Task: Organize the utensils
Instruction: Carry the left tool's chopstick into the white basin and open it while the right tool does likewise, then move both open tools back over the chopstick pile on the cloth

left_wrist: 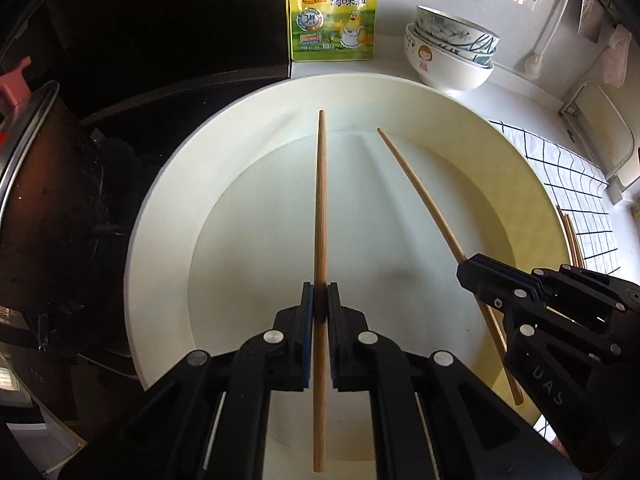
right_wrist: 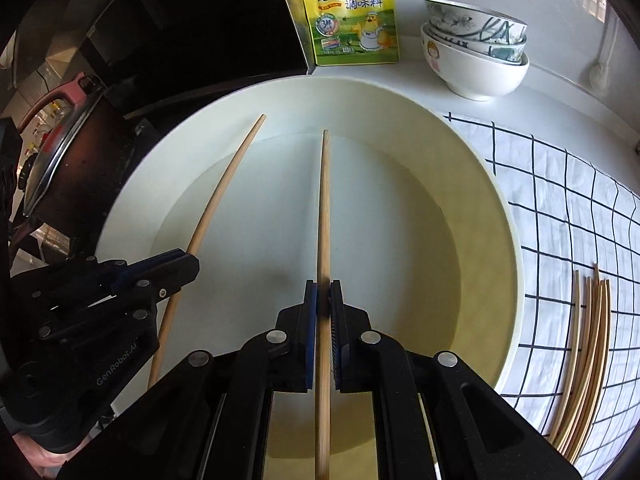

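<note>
Both grippers hang over a large white basin [left_wrist: 168, 184] [right_wrist: 508, 216], and each clamps one wooden chopstick. My left gripper [left_wrist: 320, 296] is shut on a chopstick [left_wrist: 321, 200] that points straight ahead over the basin. The same gripper [right_wrist: 188, 264] and its chopstick [right_wrist: 224, 196] appear at the left of the right wrist view. My right gripper [right_wrist: 323, 294] is shut on a second chopstick [right_wrist: 323, 208], seen from the left wrist as gripper [left_wrist: 466, 266] and chopstick [left_wrist: 420, 196]. Several more chopsticks [right_wrist: 584, 356] lie in a bundle on the checked cloth [right_wrist: 560, 208] right of the basin.
A yellow seasoning pouch [left_wrist: 332, 12] [right_wrist: 352, 20] stands behind the basin. Stacked bowls [left_wrist: 452, 52] [right_wrist: 476, 52] sit at the back right. A dark pot with a glass lid [left_wrist: 44, 184] [right_wrist: 68, 164] is at the left on a black stove [left_wrist: 160, 28]. A brush [left_wrist: 548, 36] hangs on the wall.
</note>
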Demonstrator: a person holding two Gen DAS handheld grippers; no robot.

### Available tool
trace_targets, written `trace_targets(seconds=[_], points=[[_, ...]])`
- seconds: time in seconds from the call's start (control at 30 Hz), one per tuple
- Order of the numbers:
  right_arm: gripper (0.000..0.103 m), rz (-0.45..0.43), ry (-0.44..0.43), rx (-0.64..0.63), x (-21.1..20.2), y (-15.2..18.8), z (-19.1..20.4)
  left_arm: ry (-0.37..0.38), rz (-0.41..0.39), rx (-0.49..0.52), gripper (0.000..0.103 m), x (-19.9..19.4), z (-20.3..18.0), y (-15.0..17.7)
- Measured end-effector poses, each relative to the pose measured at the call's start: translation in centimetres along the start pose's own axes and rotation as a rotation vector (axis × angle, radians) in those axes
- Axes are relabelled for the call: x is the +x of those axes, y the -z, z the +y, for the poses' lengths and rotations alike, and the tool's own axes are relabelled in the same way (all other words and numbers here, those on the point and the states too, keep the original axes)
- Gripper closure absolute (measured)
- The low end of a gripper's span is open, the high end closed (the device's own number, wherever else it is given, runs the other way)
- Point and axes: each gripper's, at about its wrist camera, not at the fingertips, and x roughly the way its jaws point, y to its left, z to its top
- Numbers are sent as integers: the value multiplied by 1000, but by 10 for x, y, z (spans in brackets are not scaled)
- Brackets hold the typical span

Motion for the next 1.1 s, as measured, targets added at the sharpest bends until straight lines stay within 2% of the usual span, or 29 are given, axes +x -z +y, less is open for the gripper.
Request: trace_targets(seconds=[0.07,0.1,0.13,0.17,0.2,0.23,0.27,0.6,0.73,0.87,1.1], points=[[96,0,11,4,0,0,0,4,3,-4,95,0,1,1],[93,-2,18,7,-1,0,-1,4,1,-8,93,-1,2,1],[79,-10,26,12,-3,0,-2,2,-1,-11,85,-2,3,1],[73,-26,38,17,-7,1,-3,-1,-7,-16,73,-4,5,1],[72,-46,48,17,-10,1,-3,-5,-14,-22,66,-7,6,2],[72,-58,57,13,-14,2,-3,-9,-26,-31,53,-11,9,3],[72,-66,63,7,-16,3,-3,-8,-39,-39,50,-16,11,4],[69,-97,67,10,-43,17,-5,-3,-76,-80,45,-45,19,15],[68,-107,71,13,-54,24,-7,-1,-81,-83,44,-52,15,20],[68,-118,77,19,-65,33,-11,-4,-98,-86,36,-62,10,26],[65,-132,87,42,-82,45,-27,-1,-117,-81,33,-76,0,31]])
